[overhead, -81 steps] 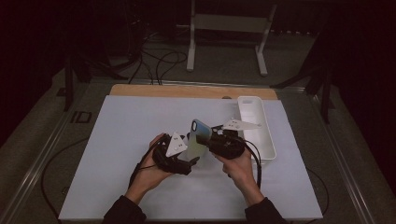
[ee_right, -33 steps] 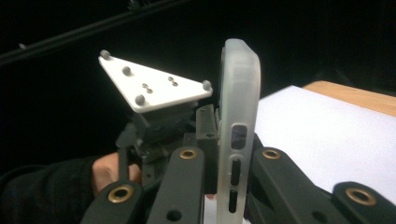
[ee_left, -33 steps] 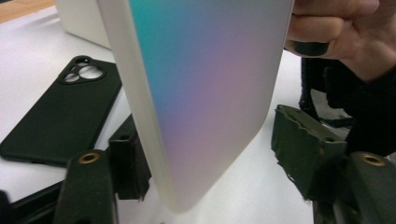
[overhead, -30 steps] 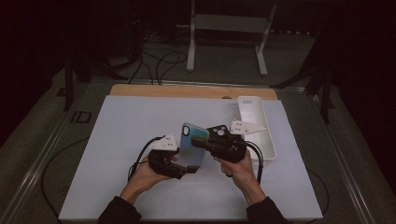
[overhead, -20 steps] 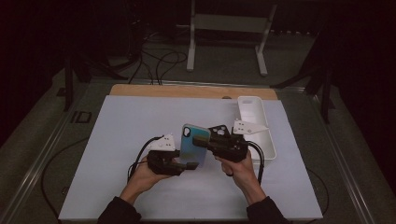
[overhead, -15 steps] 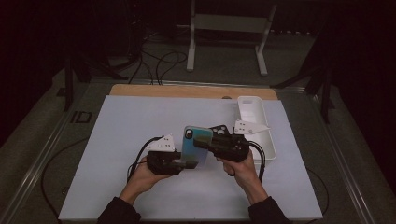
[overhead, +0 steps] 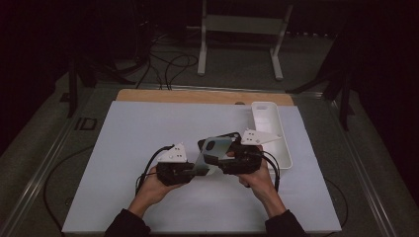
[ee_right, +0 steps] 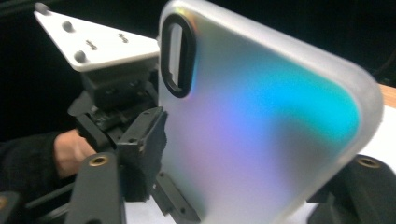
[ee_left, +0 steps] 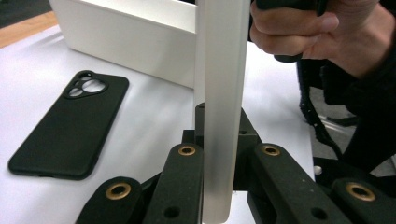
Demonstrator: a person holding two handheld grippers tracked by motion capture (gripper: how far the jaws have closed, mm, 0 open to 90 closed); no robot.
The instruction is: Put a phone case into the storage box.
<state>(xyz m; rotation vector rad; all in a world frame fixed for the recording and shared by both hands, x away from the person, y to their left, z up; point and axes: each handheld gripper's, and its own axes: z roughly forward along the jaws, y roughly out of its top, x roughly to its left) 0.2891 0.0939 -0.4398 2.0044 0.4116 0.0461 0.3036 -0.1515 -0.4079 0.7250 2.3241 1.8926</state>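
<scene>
iridescent phone case [overhead: 211, 154] | now clamped in left tool [overhead: 193, 170] | right tool [overhead: 213, 159] jaws just opened

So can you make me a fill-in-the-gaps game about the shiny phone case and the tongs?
1. The shiny rainbow-tinted frosted phone case is clamped edge-on in the ____ tongs.
2. The matte ____ phone case lies flat on the white table mat.
3. The long white plastic ____ sits on the mat's right side.

Missing words: left; black; tray
</scene>
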